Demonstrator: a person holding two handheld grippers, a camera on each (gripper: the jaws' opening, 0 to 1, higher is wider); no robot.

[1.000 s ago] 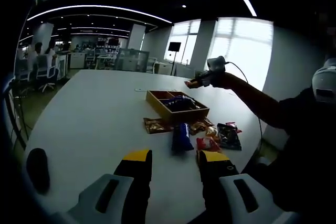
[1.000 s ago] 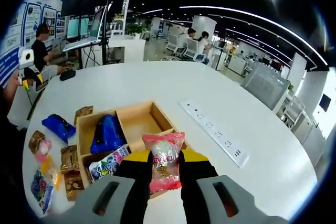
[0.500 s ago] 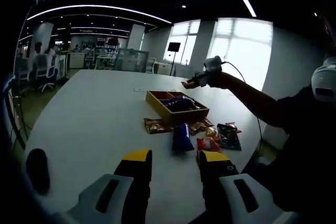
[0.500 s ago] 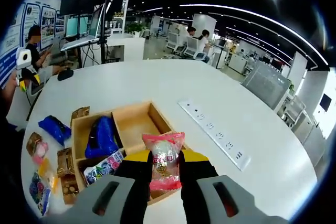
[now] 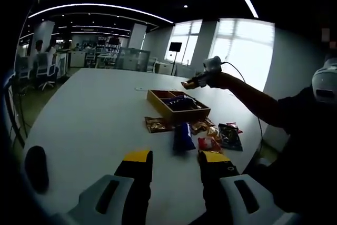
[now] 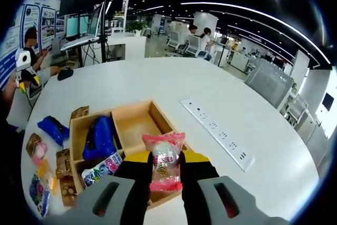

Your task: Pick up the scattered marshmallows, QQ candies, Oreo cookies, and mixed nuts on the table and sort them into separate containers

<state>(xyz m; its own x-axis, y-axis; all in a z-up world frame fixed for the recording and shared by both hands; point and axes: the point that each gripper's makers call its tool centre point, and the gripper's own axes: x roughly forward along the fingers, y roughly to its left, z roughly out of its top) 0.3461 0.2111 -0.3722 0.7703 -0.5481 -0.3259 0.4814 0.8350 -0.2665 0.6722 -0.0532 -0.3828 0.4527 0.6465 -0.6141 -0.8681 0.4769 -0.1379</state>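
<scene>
Sitting clamped between right gripper (image 6: pixel 165 168) jaws: pink snack packet (image 6: pixel 165 162).

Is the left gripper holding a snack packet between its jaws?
No. The left gripper stands open with bare white table showing between its jaws.

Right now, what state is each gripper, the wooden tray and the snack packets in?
Right gripper: shut on pink-edged snack packet, held above the tray.
Left gripper: open, holding nothing, over the white table.
Compartmented wooden tray: one compartment empty; others hold a blue packet and a colourful packet.
Loose packets: lying on the table beside the tray.
</scene>
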